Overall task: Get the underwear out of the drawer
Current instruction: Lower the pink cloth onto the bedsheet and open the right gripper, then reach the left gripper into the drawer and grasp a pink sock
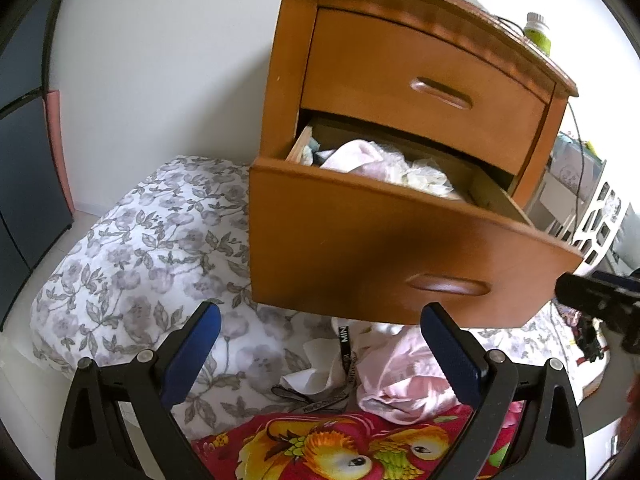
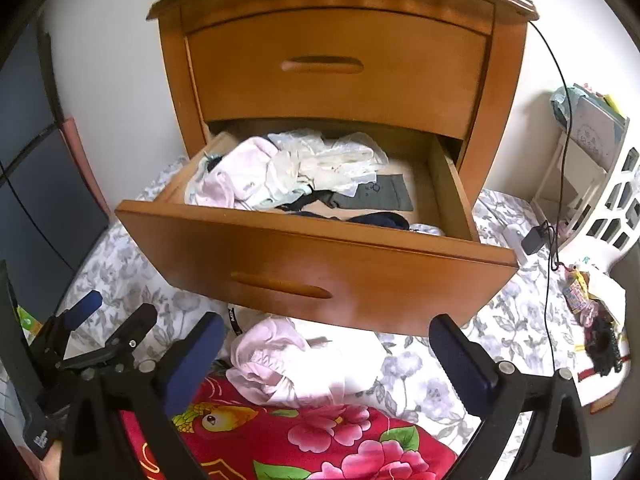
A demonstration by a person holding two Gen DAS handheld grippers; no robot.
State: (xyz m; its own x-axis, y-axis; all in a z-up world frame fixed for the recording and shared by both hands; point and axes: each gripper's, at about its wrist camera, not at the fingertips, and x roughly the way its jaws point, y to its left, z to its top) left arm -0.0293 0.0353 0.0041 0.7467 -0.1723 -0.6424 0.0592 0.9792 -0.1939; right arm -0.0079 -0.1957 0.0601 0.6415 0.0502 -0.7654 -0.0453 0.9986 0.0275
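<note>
1. Pink underwear (image 2: 276, 364) is lying crumpled on the flowered bedding (image 2: 420, 376), right below the open lower drawer (image 2: 304, 264) and touching the red flowered blanket (image 2: 328, 440). One pink piece out there, with white cloth (image 1: 316, 368) lying just beside it.
2. More is sitting in the drawer: a pale pink piece (image 2: 240, 176), white lacy stuff (image 2: 328, 160), one grey piece (image 2: 384, 196) and something dark at the front. Can't count them exactly, it's a tangle.
3. Right gripper (image 2: 328, 356) is hanging over the dropped pink piece, fingers spread wide, nothing between them.
4. Left gripper (image 1: 320, 348) is also spread wide and pinching nothing.
5. The nightstand (image 2: 492, 92) is showing two drawers, the upper one (image 2: 336, 68) closed. One green bottle (image 1: 538, 34) is standing on top.
</note>
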